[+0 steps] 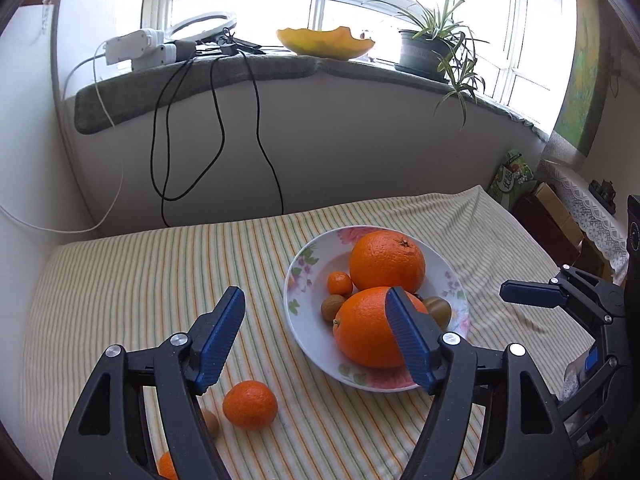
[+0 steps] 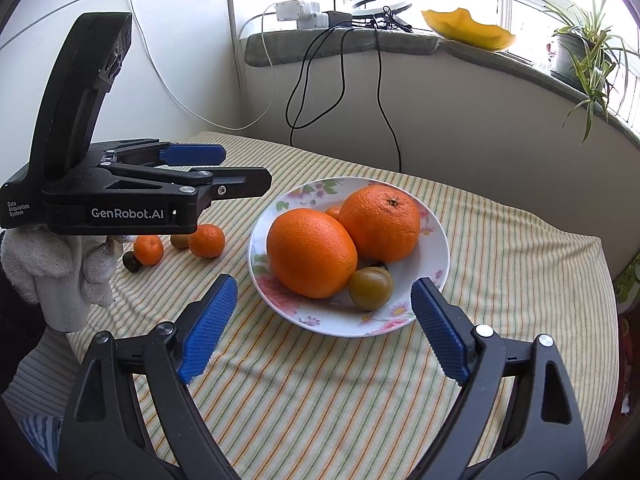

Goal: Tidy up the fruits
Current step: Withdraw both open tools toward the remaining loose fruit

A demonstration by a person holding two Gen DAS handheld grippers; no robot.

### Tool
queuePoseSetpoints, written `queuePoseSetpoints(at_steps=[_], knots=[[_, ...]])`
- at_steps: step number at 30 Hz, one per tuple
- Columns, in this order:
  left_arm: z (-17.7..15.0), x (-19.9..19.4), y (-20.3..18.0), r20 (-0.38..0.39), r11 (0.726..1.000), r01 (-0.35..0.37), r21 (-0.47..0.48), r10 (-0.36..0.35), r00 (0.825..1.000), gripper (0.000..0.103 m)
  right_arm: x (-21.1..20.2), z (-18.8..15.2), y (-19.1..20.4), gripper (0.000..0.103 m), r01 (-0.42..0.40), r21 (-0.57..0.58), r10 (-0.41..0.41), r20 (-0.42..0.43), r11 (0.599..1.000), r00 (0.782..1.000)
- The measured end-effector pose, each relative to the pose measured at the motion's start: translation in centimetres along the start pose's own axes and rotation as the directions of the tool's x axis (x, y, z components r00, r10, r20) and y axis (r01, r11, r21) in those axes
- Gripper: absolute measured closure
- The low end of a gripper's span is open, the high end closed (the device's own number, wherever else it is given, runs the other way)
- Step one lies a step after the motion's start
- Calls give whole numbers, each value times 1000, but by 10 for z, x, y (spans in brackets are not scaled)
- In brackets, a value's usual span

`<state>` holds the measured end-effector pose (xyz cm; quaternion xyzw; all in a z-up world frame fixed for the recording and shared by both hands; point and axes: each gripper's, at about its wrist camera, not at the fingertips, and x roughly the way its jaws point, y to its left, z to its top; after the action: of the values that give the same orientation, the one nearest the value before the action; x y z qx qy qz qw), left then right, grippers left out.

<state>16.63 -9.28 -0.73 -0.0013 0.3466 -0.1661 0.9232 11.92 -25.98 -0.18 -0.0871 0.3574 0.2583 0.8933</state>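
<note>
A flowered white plate (image 1: 296,280) (image 2: 436,248) on the striped cloth holds two large oranges (image 1: 386,260) (image 1: 368,328), a tiny mandarin (image 1: 340,283), a brown nut (image 1: 332,307) and a greenish-brown fruit (image 2: 370,288). Left of the plate, a mandarin (image 1: 250,404), a small brown fruit (image 1: 210,422) and a second mandarin (image 2: 148,249) lie loose on the cloth. My left gripper (image 1: 316,300) (image 2: 244,166) hovers open at the plate's left edge, nothing between its fingers. My right gripper (image 2: 324,284) (image 1: 528,294) stands open just in front of the plate, empty.
A white-gloved hand (image 2: 60,272) carries the left gripper. Behind the table runs a windowsill with a potted plant (image 1: 428,52), a yellow bowl (image 1: 326,42) and power strips (image 1: 136,46); black cables (image 1: 218,120) hang down the wall. Boxes (image 1: 556,216) stand right of the table.
</note>
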Motion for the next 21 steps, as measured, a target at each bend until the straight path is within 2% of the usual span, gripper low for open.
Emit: queuePoseSetpoints(at_steps=[11, 21], knots=[[-26, -53, 44, 44, 996, -47, -79, 51, 998, 30, -1, 3, 35, 12, -71, -47, 72, -1, 996, 997], [-74, -87, 86, 18, 984, -103, -148, 107, 994, 32, 11, 9, 71, 12, -143, -90, 142, -19, 986, 990]])
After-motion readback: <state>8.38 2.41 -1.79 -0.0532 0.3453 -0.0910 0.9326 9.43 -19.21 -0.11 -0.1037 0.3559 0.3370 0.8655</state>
